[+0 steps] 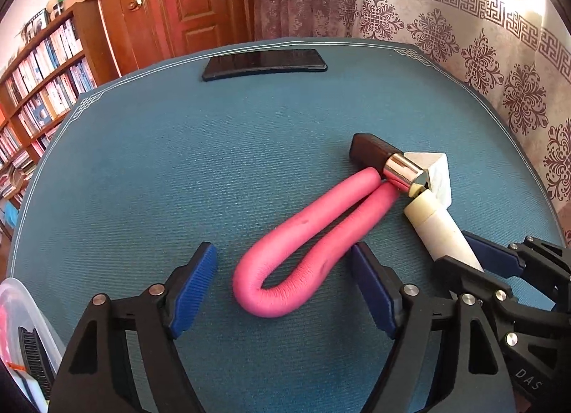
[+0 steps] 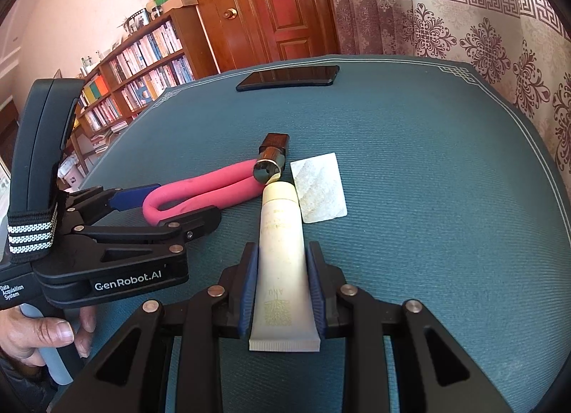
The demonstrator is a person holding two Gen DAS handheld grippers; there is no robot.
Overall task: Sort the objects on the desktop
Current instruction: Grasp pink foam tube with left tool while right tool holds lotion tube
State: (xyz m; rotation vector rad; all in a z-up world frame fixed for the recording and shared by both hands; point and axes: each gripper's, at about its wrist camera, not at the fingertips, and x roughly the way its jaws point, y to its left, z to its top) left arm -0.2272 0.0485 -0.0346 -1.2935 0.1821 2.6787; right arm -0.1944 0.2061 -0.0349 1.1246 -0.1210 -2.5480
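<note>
i'm seeing the cream tube (image 2: 282,263) lying on the teal table mat (image 2: 428,234) with its long axis running away from my right camera, cap end pointing toward the far phone (image 2: 289,77) and crimped flat end toward me. the cap is touching the lipstick (image 2: 272,159), whose long axis also runs toward the phone, dark base at the far end. just right of the tube's cap a white sachet (image 2: 319,188) is lying flat. left of the tube, the pink foam roller (image 1: 307,241) is lying folded into a u, its two ends touching the lipstick and its bend toward me.

my right gripper (image 2: 282,284) is sitting narrow, both blue pads pressing on the sides of the tube's lower body. my left gripper (image 1: 285,281) is standing wide, its jaws straddling the bend of the pink roller with a gap on each side, so nothing is being squeezed there; in the right view the near jaw is covering part of the bend.

left of the roller, a clear plastic box (image 1: 25,309) is getting cut off by the frame edge and its contents are hard to make out. a hand (image 2: 39,338) is gripping the left tool's handle. the tube's print is too faint to read.
</note>
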